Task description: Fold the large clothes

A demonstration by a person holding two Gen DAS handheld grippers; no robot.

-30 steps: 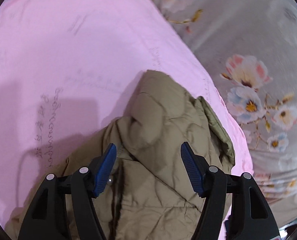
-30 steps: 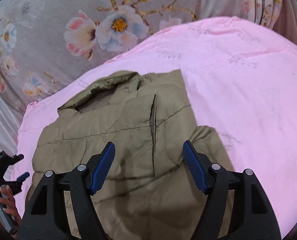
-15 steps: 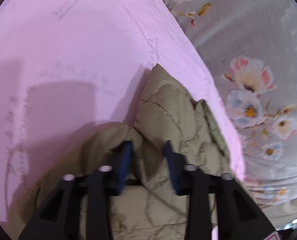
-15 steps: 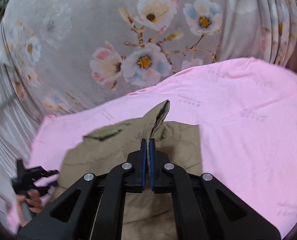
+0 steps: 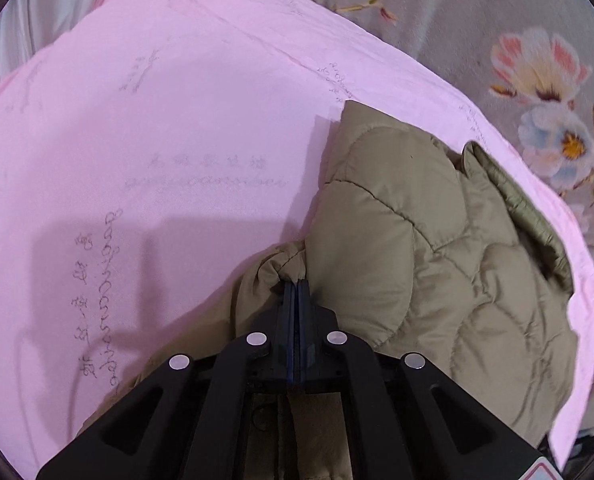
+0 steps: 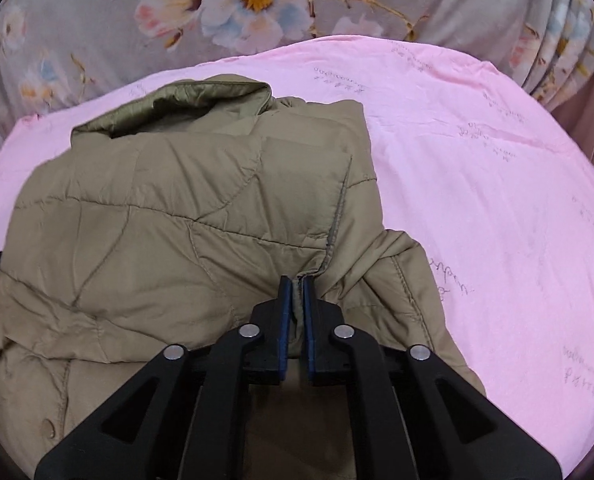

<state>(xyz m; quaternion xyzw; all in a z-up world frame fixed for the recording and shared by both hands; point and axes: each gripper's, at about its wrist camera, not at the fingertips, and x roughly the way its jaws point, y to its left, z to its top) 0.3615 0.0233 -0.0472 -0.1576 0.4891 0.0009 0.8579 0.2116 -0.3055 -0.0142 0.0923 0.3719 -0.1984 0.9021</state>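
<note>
We see a pink sheet printed with faint grey script, spread flat as the work surface. Beyond its far edge lies grey fabric with a floral print in pink, blue and yellow blooms. At the sheet's right, that fabric gathers into pleats.

I see a pink sheet spread flat across the bed, printed with faint grey script in scattered patches. Behind its far edge hangs a grey floral curtain, with pink, white and blue blossoms and pleats at the right side.
</note>
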